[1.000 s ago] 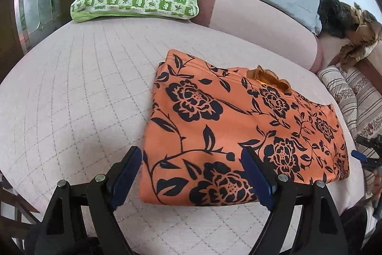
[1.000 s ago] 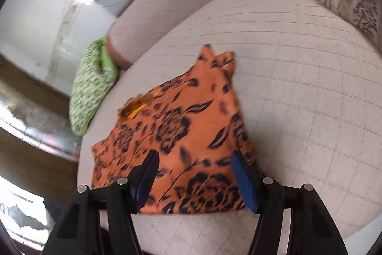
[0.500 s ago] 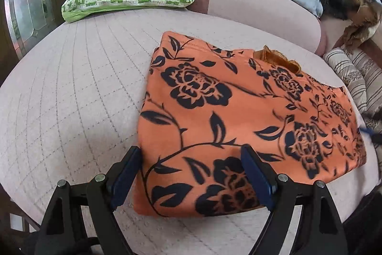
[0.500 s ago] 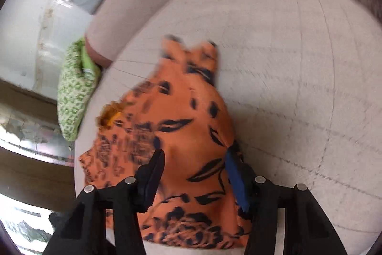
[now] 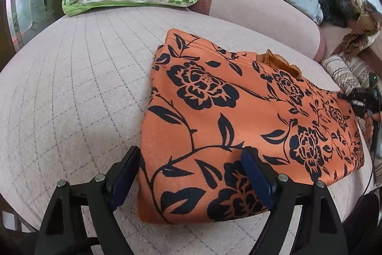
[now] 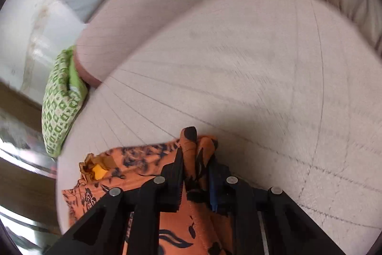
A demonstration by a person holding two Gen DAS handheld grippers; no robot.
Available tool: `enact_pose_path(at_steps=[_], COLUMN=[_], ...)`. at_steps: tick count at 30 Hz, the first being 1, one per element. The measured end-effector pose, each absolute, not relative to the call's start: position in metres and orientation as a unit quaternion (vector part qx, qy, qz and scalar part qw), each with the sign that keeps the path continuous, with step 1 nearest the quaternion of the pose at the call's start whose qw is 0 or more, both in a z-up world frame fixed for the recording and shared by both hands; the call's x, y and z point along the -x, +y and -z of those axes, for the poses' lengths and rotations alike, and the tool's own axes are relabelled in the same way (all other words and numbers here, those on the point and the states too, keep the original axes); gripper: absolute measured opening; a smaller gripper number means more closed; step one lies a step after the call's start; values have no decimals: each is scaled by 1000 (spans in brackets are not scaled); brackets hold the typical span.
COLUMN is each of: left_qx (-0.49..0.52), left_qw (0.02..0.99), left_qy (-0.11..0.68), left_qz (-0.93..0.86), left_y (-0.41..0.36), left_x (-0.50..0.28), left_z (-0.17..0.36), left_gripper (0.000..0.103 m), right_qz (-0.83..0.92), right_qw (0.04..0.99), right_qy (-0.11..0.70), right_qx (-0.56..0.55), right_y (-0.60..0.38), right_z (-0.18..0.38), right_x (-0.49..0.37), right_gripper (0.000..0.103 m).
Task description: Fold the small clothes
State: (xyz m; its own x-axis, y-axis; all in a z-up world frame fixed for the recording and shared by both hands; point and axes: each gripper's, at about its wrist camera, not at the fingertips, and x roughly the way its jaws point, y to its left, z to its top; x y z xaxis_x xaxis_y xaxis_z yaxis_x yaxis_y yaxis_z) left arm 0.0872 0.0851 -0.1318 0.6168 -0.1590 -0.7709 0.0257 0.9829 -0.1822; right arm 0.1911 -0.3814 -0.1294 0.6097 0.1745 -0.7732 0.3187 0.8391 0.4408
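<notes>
Closing right gripper [image 6: 197,159] bunching orange floral garment [image 5: 238,116], left gripper [image 5: 191,173] spread wide, quilted mattress [image 5: 71,87]

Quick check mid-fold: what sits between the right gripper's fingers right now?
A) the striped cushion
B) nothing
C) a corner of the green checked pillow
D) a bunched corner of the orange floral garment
D: in the right wrist view the right gripper is closing, its fingers pinching a bunched corner of the orange floral garment.
</notes>
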Motion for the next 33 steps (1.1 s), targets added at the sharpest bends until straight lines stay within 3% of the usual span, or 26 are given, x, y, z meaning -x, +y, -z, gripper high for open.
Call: enact_pose_path(at_steps=[1,2,4,5,6,9,12,13,14,15,16,18,22,24,25,26,30,33], left_qx=[80,85,112,124,138,202,235,241,241,236,252,277,166,161,165,168,136,136], left_qw=[895,894,893,895,896,883,869,862,852,835,824,812,836,834,838,850,880,866], left_qy=[436,438,433,425,419,418,429,437,456,492,503,509,519,524,516,494,448,472], left_qz=[51,52,58,58,55,75,82,87,88,77,71,71,55,61,65,67,78,93], left_y=[86,87,96,103,111,136,145,146,144,143,146,153,130,127,129,132,135,134], left_x=[-87,-86,-80,-74,-68,-56,-54,-55,-59,-64,-66,-64,-64,-67,-69,-74,-130,-191], left_z=[131,129,119,114,109,104,108,111,119,132,140,136,114,105,100,88,69,88], left_gripper=[85,85,85,85,85,85,80,70,36,14,13,13,14,34,55,65,67,65], right_qz=[72,72,76,83,92,41,-56,-81,-99,-104,-92,-54,-70,-76,-80,-86,-98,-106], right_qw=[836,831,846,856,867,901,895,889,882,874,862,832,847,843,841,840,842,845], right_qy=[474,482,462,450,434,388,400,407,416,431,457,514,488,488,486,482,462,452], right_qx=[-267,-270,-254,-243,-226,-189,-191,-195,-198,-198,-198,-202,-199,-214,-225,-236,-260,-265], right_y=[-382,-380,-374,-369,-364,-332,-294,-282,-272,-267,-266,-273,-274,-279,-281,-284,-290,-292], right_z=[147,156,140,125,112,64,53,58,67,80,101,137,139,139,138,139,143,145], right_x=[-197,-197,-190,-181,-172,-135,-109,-101,-96,-93,-92,-93,-82,-79,-80,-80,-79,-73], right_gripper=[18,28,36,63,74,73,74,74,75,77,77,77,78,78,78,79,79,80])
